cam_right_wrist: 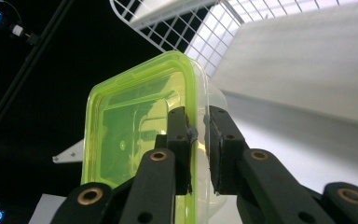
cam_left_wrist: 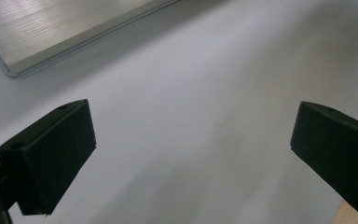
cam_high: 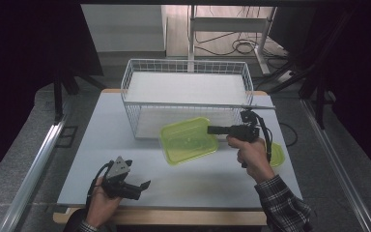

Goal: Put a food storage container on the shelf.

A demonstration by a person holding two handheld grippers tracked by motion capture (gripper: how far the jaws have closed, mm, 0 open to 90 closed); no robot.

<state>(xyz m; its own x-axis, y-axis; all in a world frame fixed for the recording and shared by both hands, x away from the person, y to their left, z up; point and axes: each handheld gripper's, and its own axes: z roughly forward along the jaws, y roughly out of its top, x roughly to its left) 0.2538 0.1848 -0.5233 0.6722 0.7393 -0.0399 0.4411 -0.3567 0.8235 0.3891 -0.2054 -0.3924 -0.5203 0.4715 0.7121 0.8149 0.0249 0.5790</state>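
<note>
A clear plastic container with a lime-green lid (cam_high: 186,140) hangs tilted just above the table, in front of the wire basket (cam_high: 125,82). My right gripper (cam_high: 211,129) is shut on the container's right edge. In the right gripper view the two pads (cam_right_wrist: 179,140) pinch the container's (cam_right_wrist: 130,130) rim and wall between them. Held low over the table's near left corner, my left gripper (cam_high: 144,185) stands open. Nothing lies between its wide-apart jaws in the left gripper view (cam_left_wrist: 191,158).
The white wire basket stands at the back middle of the grey table (cam_high: 106,145) and also shows behind the container (cam_right_wrist: 177,23). Another lime-green piece (cam_high: 276,154) lies on the table behind my right hand. A metal rail (cam_left_wrist: 51,32) runs beyond the table's edge.
</note>
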